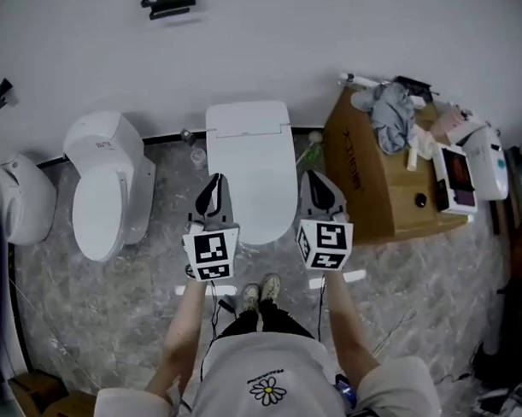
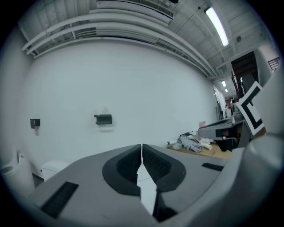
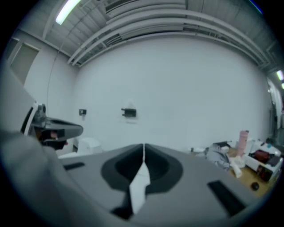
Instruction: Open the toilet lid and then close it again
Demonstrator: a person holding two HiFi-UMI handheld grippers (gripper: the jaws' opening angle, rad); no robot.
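The white toilet (image 1: pixel 251 169) stands against the wall in the middle of the head view, its lid lying flat and closed. My left gripper (image 1: pixel 210 183) hovers over the toilet's left edge and my right gripper (image 1: pixel 316 181) over its right edge, both held high and apart from the lid. In the left gripper view the left gripper (image 2: pixel 141 146) has its jaws together with nothing between them, pointing at the white wall. The right gripper (image 3: pixel 143 145) looks the same in its own view: shut and empty. Neither gripper view shows the toilet.
A second white toilet (image 1: pixel 106 192) stands to the left, and another fixture (image 1: pixel 21 199) sits at the far left. To the right is a cardboard box (image 1: pixel 371 182) piled with cloth and devices. A dark bracket (image 1: pixel 170 5) hangs on the wall. The person's shoes (image 1: pixel 260 293) are in front of the toilet.
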